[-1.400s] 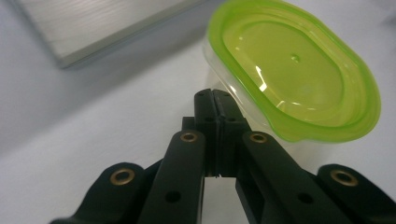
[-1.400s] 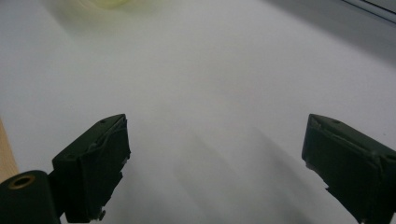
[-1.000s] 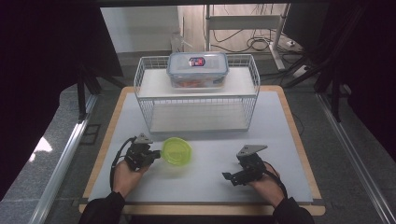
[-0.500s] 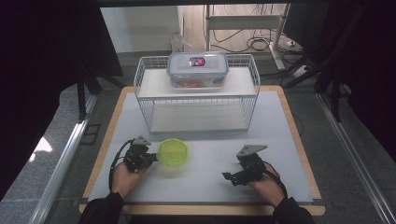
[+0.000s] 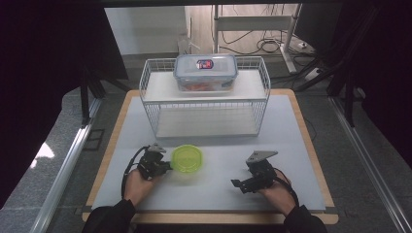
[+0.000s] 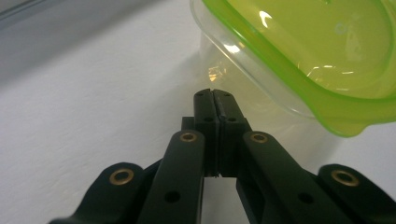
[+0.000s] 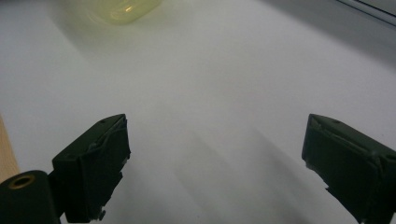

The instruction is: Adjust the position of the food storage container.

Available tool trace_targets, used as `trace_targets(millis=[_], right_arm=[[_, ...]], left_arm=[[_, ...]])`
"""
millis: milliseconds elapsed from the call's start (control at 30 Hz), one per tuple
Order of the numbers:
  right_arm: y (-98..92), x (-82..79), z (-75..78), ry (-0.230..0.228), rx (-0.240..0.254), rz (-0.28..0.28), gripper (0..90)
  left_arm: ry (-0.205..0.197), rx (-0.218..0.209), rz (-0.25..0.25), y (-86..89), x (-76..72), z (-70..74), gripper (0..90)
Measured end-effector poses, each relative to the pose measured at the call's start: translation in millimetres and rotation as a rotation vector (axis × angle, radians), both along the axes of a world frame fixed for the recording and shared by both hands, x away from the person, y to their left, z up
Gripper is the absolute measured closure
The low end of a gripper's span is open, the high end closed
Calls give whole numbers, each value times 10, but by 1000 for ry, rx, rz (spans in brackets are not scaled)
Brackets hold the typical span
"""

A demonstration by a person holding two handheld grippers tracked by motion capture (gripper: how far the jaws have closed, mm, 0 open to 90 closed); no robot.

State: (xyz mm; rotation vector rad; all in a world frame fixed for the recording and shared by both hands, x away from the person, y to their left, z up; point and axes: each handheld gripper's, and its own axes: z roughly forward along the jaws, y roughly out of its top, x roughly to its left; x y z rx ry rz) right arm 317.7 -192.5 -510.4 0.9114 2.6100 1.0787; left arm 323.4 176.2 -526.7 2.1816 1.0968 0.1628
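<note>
Green-lidded and clear-walled, the tub [image 5: 188, 158] sits upright on the white mat [image 5: 214, 194], lid up, in front of the wire rack [image 5: 154, 104] and left of the table's middle. From above it looks nearly round, so you can't read a long axis there; in your left gripper view its rounded-rectangle outline [image 6: 299, 60] runs from upper left to lower right, with a small tab on the near corner.

Your left gripper [image 5: 165, 165] has its jaws pressed together with nothing between them. The tips lie just beside the tub's left side, low by the mat; whether they touch the wall can't be told. Your right gripper [image 5: 239, 184] rests well apart from the tub, jaws spread wide over bare mat, holding nothing.

You can see the tub's lid is a translucent lime green with a raised rim, the body below it see-through plastic, catching a small bright glint. A second, larger box [image 5: 205, 72] stands on top of the rack.
</note>
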Motion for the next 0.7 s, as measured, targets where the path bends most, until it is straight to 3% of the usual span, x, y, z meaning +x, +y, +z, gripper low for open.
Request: trace_targets(millis=[700], right_arm=[[-11, 4, 2, 0, 1, -1, 75]], left_arm=[[-14, 10, -131, -652, 66, 21, 894]])
